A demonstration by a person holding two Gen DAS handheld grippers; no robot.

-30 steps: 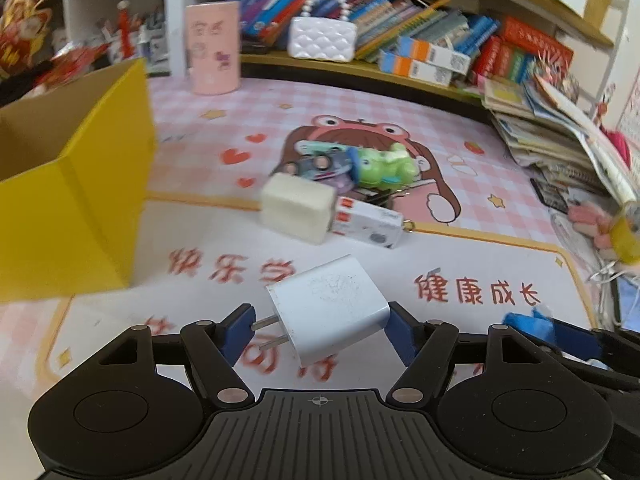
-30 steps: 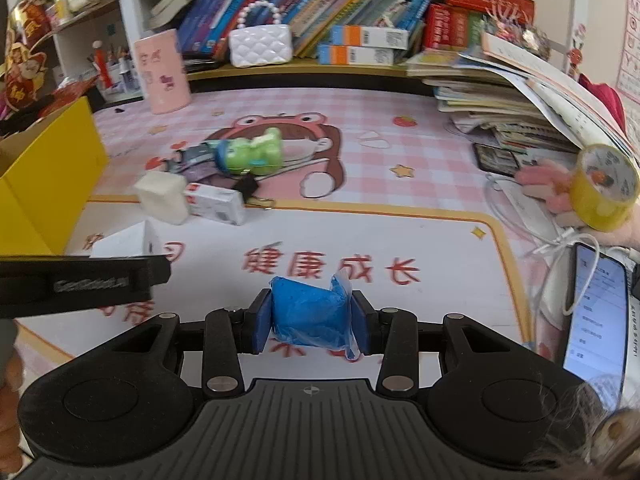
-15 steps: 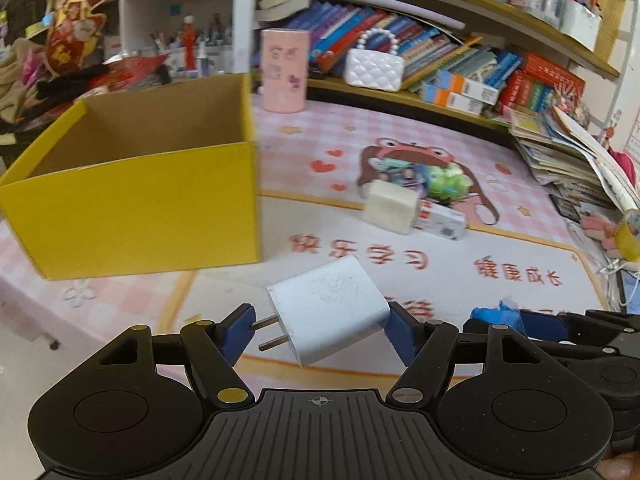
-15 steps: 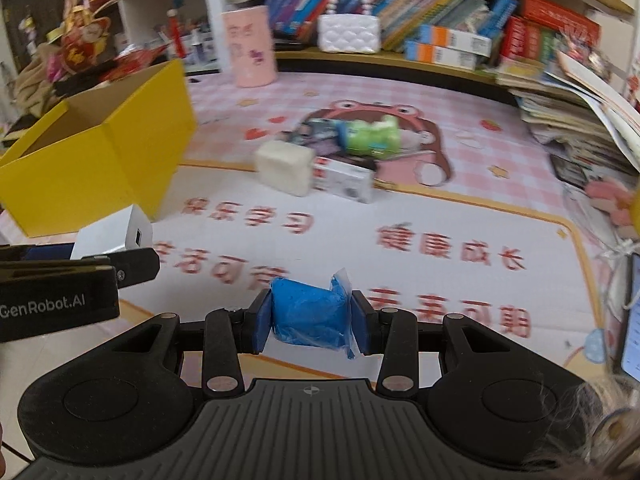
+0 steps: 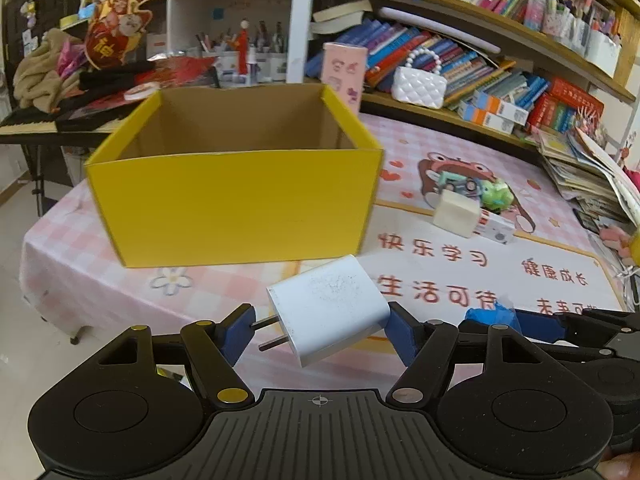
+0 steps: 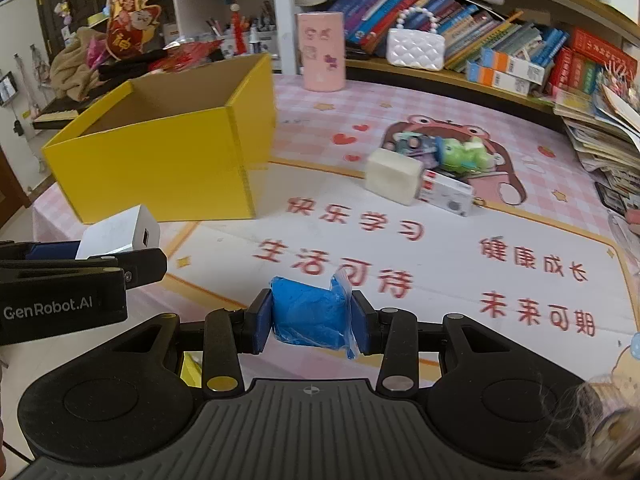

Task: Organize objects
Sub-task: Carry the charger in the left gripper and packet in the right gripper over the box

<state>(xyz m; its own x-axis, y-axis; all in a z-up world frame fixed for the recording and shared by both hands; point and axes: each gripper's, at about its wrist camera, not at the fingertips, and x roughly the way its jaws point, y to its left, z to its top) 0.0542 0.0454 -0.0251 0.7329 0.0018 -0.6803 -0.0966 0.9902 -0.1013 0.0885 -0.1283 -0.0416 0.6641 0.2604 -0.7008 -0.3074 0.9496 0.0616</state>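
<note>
Since a second ago the yellow box (image 5: 236, 204) has swung to front. The left hand-held gripper (image 5: 320, 330) clamps the white charger (image 5: 326, 314) short of it; the right hand-held gripper (image 6: 308, 320) grips the blue packet (image 6: 310, 318). Deposit appears imminent.

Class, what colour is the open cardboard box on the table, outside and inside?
The box is yellow outside, plain brown inside; the left wrist view shows it best.
</note>
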